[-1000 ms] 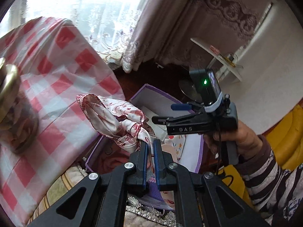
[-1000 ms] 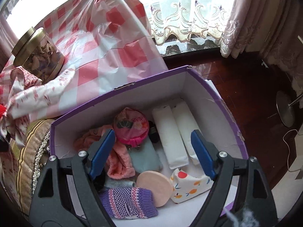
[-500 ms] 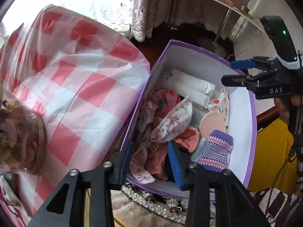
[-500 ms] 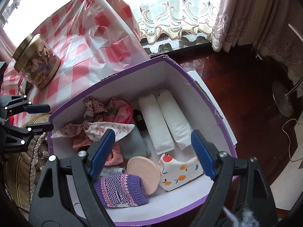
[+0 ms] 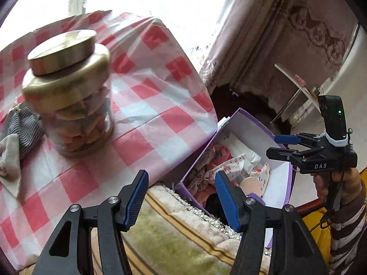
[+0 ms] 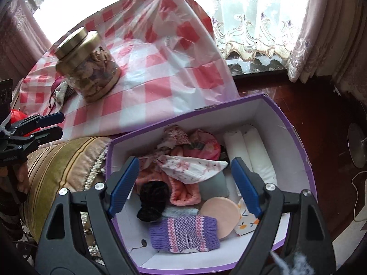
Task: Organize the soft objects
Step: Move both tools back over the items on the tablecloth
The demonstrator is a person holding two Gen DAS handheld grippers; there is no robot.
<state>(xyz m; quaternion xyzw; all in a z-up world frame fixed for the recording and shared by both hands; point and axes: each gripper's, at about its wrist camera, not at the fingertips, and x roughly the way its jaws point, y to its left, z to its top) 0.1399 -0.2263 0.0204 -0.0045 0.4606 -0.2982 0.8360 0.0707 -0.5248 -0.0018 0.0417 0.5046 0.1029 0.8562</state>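
The floral scarf [image 6: 195, 166] has left the left gripper [image 5: 181, 200], whose empty jaws are opening, and lies in the purple box [image 6: 296, 142]. Right gripper [image 6: 185, 183] hangs spread, empty. Farther off, the striped cloth [image 5: 25, 126] beside the jar [image 5: 71, 96]: light, limp; pinch a bunched fold

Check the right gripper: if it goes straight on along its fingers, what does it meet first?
Probably the soft pile in the purple box: the open right gripper points down at the floral cloth lying over the pink knit. Depth is unclear.
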